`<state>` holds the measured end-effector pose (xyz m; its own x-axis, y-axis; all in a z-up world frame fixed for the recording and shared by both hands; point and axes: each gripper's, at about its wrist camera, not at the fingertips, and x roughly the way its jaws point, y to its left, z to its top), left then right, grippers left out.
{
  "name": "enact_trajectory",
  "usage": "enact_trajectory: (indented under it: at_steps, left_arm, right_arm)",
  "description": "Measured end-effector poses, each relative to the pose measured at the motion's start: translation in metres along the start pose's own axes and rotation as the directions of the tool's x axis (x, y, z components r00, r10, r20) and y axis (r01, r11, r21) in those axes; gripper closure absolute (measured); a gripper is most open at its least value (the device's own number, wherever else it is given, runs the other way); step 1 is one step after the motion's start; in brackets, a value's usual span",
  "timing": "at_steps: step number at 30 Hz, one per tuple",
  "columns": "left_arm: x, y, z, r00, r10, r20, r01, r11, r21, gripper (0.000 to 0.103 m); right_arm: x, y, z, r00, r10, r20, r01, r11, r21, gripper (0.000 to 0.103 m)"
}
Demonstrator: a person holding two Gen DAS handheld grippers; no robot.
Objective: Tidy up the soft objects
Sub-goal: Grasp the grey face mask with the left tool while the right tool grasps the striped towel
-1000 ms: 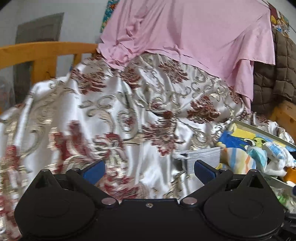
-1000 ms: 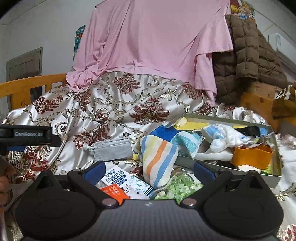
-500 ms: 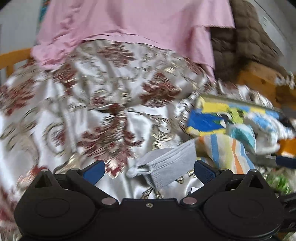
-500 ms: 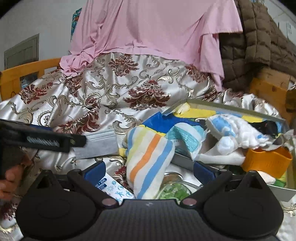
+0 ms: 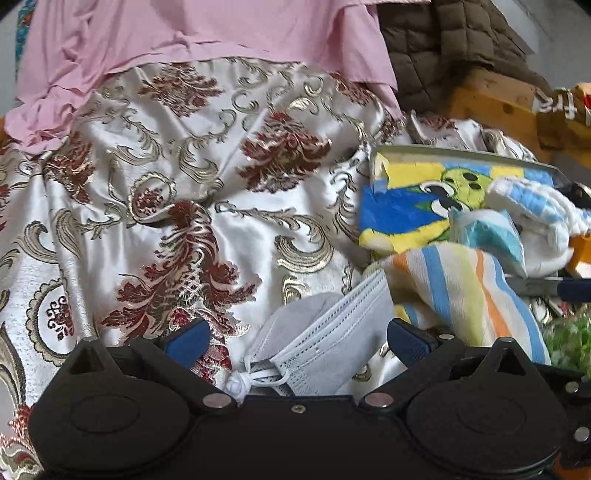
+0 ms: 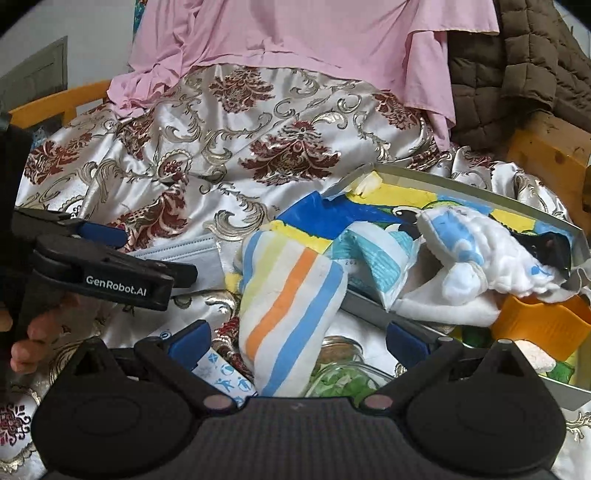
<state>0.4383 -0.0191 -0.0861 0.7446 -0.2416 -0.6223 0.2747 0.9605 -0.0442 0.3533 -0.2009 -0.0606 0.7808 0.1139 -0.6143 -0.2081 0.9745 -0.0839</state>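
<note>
A grey face mask (image 5: 317,347) lies on the floral satin bedspread (image 5: 221,192), between the open fingers of my left gripper (image 5: 299,338). The mask also shows in the right wrist view (image 6: 192,254), partly behind the left gripper (image 6: 110,254). A striped towel (image 6: 291,295) hangs over the edge of a metal tray (image 6: 480,192) and lies between the open fingers of my right gripper (image 6: 299,341). It also shows in the left wrist view (image 5: 469,291). The tray holds a blue-yellow cloth (image 6: 332,214), a teal packet (image 6: 380,258) and a white-blue plush cloth (image 6: 476,247).
A pink sheet (image 6: 295,33) and a brown quilted coat (image 6: 517,62) hang behind. An orange container (image 6: 543,325) sits in the tray. A glass jar of green bits (image 6: 343,373) and a printed packet (image 6: 225,376) lie near my right gripper. A wooden bed frame (image 6: 546,147) stands right.
My left gripper has swung right and moved down to the mask, which now lies between its fingers. My right gripper has moved closer to the striped towel.
</note>
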Motion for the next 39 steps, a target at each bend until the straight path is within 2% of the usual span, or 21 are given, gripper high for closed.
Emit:
enact_trajectory:
  at_steps: [6, 11, 12, 14, 16, 20, 25, 27, 29, 30, 32, 35, 39]
  left_arm:
    - [0.007, 0.005, -0.002, 0.999, -0.016, -0.035, 0.016, 1.000, 0.005, 0.015]
    - [0.009, 0.002, -0.007, 0.998, -0.056, -0.042, 0.058, 0.998, 0.032, 0.040]
    - [0.010, 0.001, -0.009, 0.998, -0.057, -0.042, 0.058, 0.997, 0.040, 0.042]
    - [0.010, 0.001, -0.010, 0.997, -0.062, -0.042, 0.064, 0.997, 0.049, 0.050]
    - [0.011, 0.004, -0.011, 0.997, -0.072, -0.041, 0.073, 0.997, 0.029, 0.054]
    - [0.009, 0.009, -0.013, 0.997, -0.072, -0.027, 0.072, 0.997, 0.006, 0.063]
    - [0.005, 0.009, -0.016, 0.996, -0.093, -0.018, 0.093, 0.996, 0.008, 0.075]
    - [0.004, 0.007, -0.016, 0.996, -0.092, -0.017, 0.093, 0.995, 0.024, 0.078]
    - [0.002, 0.007, -0.015, 0.995, -0.096, -0.012, 0.096, 0.995, 0.031, 0.082]
    - [0.002, 0.007, -0.015, 0.995, -0.100, -0.009, 0.101, 0.994, 0.029, 0.083]
    - [0.000, 0.006, -0.015, 0.994, -0.107, -0.005, 0.107, 0.994, 0.026, 0.086]
    - [-0.002, 0.004, -0.016, 0.994, -0.105, 0.004, 0.105, 0.994, 0.025, 0.087]
    - [-0.005, 0.000, -0.016, 0.994, -0.106, 0.007, 0.106, 0.994, 0.033, 0.087]
  right_arm:
    - [0.006, 0.010, 0.003, 0.999, -0.021, -0.037, 0.019, 0.998, -0.055, 0.000]
    - [0.018, 0.021, 0.011, 0.997, -0.029, -0.071, 0.019, 0.991, -0.129, 0.001]
    - [0.022, 0.022, 0.013, 0.996, -0.026, -0.084, 0.015, 0.991, -0.133, 0.002]
    - [0.031, 0.018, 0.020, 0.993, -0.005, -0.120, -0.009, 0.993, -0.115, 0.011]
    - [0.038, 0.012, 0.024, 0.990, 0.020, -0.143, -0.033, 0.996, -0.088, 0.013]
    - [0.048, 0.002, 0.030, 0.985, 0.019, -0.170, -0.027, 0.999, -0.044, 0.022]
    - [0.051, -0.004, 0.028, 0.982, 0.036, -0.183, -0.037, 0.999, -0.001, 0.027]
    - [0.052, -0.003, 0.028, 0.982, 0.039, -0.185, -0.040, 0.999, 0.000, 0.034]
    - [0.053, -0.004, 0.028, 0.982, 0.044, -0.186, -0.043, 0.999, 0.005, 0.047]
    - [0.053, -0.005, 0.027, 0.981, 0.048, -0.186, -0.046, 0.999, 0.012, 0.048]
    - [0.053, -0.007, 0.028, 0.982, 0.060, -0.182, -0.056, 0.998, 0.031, 0.060]
    - [0.052, -0.011, 0.027, 0.981, 0.078, -0.176, -0.070, 0.996, 0.050, 0.072]
    - [0.051, -0.006, 0.026, 0.982, 0.081, -0.169, -0.080, 0.997, 0.012, 0.078]
